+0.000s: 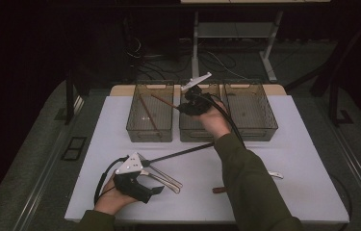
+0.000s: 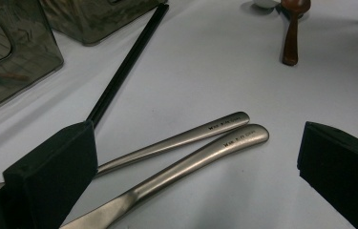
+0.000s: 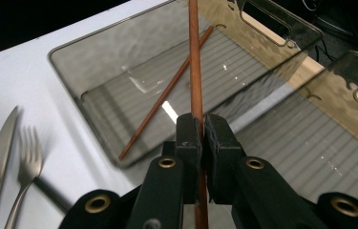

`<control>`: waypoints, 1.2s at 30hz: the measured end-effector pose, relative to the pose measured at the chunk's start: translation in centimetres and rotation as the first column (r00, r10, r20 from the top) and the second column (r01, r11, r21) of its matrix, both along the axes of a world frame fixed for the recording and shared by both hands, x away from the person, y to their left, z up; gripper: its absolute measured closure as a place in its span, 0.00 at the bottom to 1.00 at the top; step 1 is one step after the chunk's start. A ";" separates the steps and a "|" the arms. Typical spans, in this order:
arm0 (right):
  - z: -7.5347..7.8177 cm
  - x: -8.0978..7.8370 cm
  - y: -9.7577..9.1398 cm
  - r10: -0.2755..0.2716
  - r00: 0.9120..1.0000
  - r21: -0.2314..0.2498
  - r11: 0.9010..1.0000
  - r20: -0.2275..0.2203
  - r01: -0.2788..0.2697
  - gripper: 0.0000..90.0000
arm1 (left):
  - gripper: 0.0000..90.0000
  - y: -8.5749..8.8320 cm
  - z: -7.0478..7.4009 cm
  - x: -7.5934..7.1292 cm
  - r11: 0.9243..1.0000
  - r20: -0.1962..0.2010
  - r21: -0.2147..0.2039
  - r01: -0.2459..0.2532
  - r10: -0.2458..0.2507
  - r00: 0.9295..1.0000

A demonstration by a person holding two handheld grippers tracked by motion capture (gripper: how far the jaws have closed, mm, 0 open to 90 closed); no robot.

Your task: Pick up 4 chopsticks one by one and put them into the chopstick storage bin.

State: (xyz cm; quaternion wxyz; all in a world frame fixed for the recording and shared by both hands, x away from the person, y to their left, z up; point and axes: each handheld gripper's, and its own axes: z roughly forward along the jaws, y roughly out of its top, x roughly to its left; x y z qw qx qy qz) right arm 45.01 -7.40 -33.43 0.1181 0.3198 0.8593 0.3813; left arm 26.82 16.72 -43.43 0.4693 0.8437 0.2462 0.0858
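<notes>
My right gripper (image 1: 185, 106) (image 3: 201, 123) is shut on a brown chopstick (image 1: 164, 100) (image 3: 194, 67). It holds the stick above the left clear bin (image 1: 150, 134) (image 3: 69, 46), tip pointing over it. A second brown chopstick (image 1: 148, 114) (image 3: 164, 98) lies slanted on that bin's floor. My left gripper (image 1: 153, 183) (image 2: 191, 157) rests near the table's front left, open. Its jaws straddle the handles of a metal knife (image 2: 200, 160) and fork (image 2: 186, 138) lying on the white table, and do not touch them. The knife and fork (image 1: 167, 181) also appear in the high view.
Two more clear bins, middle (image 1: 195, 134) and right (image 1: 257, 126), stand in the row at the back. A black chopstick (image 1: 183, 153) (image 2: 124, 69) lies across the table's middle. A brown wooden spoon (image 1: 219, 189) (image 2: 291, 33) and a white spoon (image 1: 275, 175) lie front right.
</notes>
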 end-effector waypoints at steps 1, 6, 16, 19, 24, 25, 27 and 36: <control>0.0 0.3 0.5 0.000 1.000 -0.003 1.000 -0.003 0.000 0.95 | 0.00 0.0 0.0 0.0 1.000 0.001 -0.004 -0.001 0.001 1.000; -0.5 1.9 2.8 -0.031 0.999 -0.027 0.999 -0.028 0.031 0.95 | 0.00 0.0 0.0 0.0 1.000 -0.003 -0.010 0.001 -0.001 1.000; -2.5 4.4 6.9 -0.090 0.993 -0.076 0.994 -0.076 0.085 0.95 | 0.00 0.3 0.2 -0.1 1.000 -0.002 -0.025 -0.003 0.003 1.000; -3.0 5.2 8.0 -0.095 0.991 -0.075 0.993 -0.092 0.088 0.94 | 0.00 0.3 0.2 -0.1 1.000 -0.002 -0.029 -0.003 0.003 1.000; -3.2 6.0 9.7 -0.139 0.987 -0.080 0.988 -0.084 0.133 0.93 | 0.00 0.2 0.2 0.0 0.999 -0.003 -0.048 -0.007 0.007 1.000; -3.1 6.1 9.7 -0.139 0.987 -0.065 0.989 -0.085 0.134 0.90 | 0.00 0.3 0.3 0.0 0.999 -0.003 -0.046 -0.005 0.005 1.000; -2.8 6.1 9.8 -0.135 0.989 -0.048 0.990 -0.065 0.132 0.85 | 0.00 0.4 0.3 0.0 0.999 -0.002 -0.048 -0.005 0.005 1.000; -1.7 5.3 8.5 -0.099 0.993 0.005 0.995 -0.061 0.099 0.67 | 0.00 0.3 0.2 0.1 0.999 0.009 -0.040 0.000 0.000 1.000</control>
